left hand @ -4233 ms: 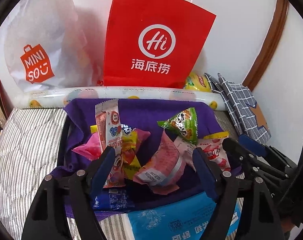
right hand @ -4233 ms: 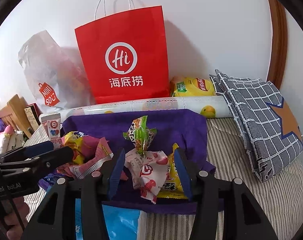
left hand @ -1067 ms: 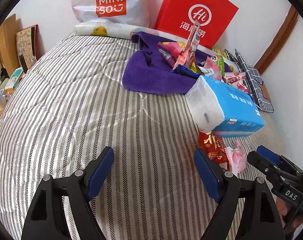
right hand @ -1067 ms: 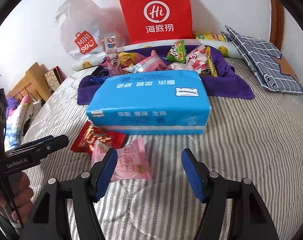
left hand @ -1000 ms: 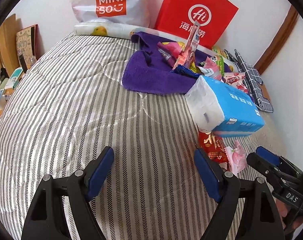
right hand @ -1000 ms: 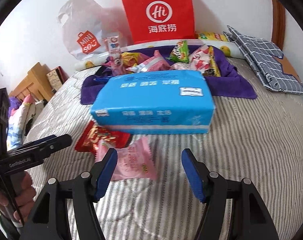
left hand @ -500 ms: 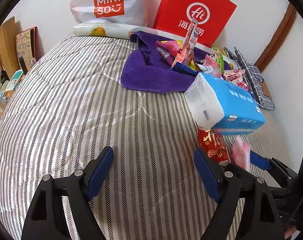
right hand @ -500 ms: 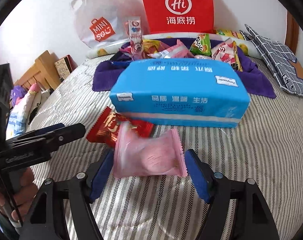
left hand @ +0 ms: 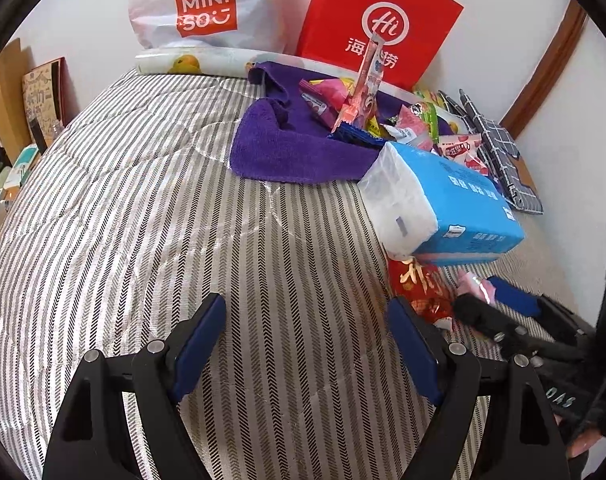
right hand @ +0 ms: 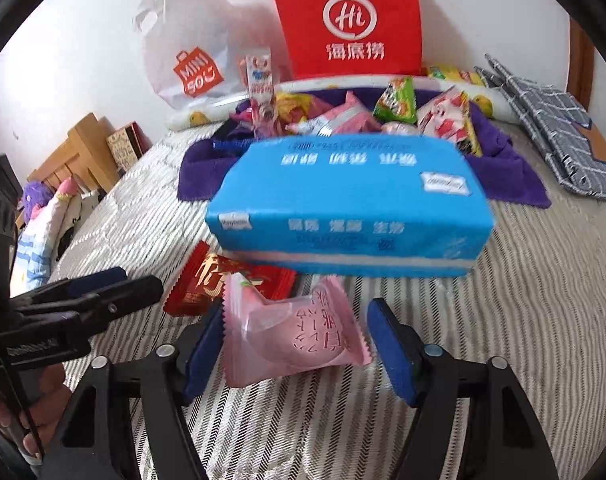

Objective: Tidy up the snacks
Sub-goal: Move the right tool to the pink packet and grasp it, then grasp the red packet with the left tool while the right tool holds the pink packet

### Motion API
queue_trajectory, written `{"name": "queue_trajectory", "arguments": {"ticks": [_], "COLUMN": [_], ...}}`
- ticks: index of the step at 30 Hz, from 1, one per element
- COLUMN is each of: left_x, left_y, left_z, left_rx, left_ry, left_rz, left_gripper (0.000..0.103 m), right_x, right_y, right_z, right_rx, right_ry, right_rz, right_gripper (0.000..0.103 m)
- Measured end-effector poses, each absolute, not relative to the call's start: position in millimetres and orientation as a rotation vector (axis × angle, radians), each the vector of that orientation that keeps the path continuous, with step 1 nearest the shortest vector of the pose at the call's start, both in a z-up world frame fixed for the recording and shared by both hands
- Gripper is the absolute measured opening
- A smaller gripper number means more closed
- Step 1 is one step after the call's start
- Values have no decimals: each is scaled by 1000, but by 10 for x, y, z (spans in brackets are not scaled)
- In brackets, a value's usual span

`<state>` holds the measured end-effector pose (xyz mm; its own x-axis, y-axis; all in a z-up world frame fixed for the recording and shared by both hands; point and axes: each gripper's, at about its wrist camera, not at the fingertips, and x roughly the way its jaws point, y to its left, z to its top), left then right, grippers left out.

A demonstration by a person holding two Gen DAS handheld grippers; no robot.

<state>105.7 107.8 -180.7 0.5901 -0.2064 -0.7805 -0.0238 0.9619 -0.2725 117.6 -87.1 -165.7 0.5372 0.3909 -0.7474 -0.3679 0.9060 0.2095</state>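
- Left wrist view: my left claw point(left hand: 307, 336) is hovering spread wide over the striped bed cover point(left hand: 143, 208), and nothing is lying between its blue pads.
- To its right, the red snack packet point(left hand: 421, 286) is lying at the foot of the blue tissue pack point(left hand: 443, 204), and my right claw point(left hand: 497, 298) is reaching in just beside it with a bit of the pink snack packet point(left hand: 477, 286) showing at its tip.
- Further back, more snacks are piling on the purple towel point(left hand: 287, 148), in front of the red paper bag point(left hand: 377, 24) and the white plastic bag point(left hand: 199, 4).
- Right wrist view: my right claw point(right hand: 293, 334) has just been closing, and the pink snack packet point(right hand: 293, 336) is sitting between its pads. The left pad is touching the wrapper edge; whether the right pad is touching I cannot tell.
- The red snack packet point(right hand: 219, 280) is lying behind it, partly under the blue tissue pack point(right hand: 351, 204).
- My left claw point(right hand: 111, 284) is showing at the left edge, held by a hand point(right hand: 27, 404).
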Motion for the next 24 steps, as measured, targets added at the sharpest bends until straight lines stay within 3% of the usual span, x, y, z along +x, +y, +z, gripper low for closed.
{"name": "queue_trajectory", "arguments": {"ticks": [1,3,6,24], "left_x": [1060,1062,1060,1332], "left_y": [1068,1056,1023,669], "left_z": [-1802,-1789,-1762,-1842], "left_rx": [-267,-282,-300,-275], "left_ry": [937,934,925,947], "left_rz": [-112,-134,-164,-264], "left_gripper": [82,82,82,82], "right_x": [1171,1179,1185,1126], "right_y": [-889,-912,-964,-1512], "right_z": [-1634,-1608,-1585,-1418], "right_rx": [27,26,40,58], "right_ry": [887,881,878,826], "right_rz": [453,448,449,332], "right_gripper": [59,43,39,36]}}
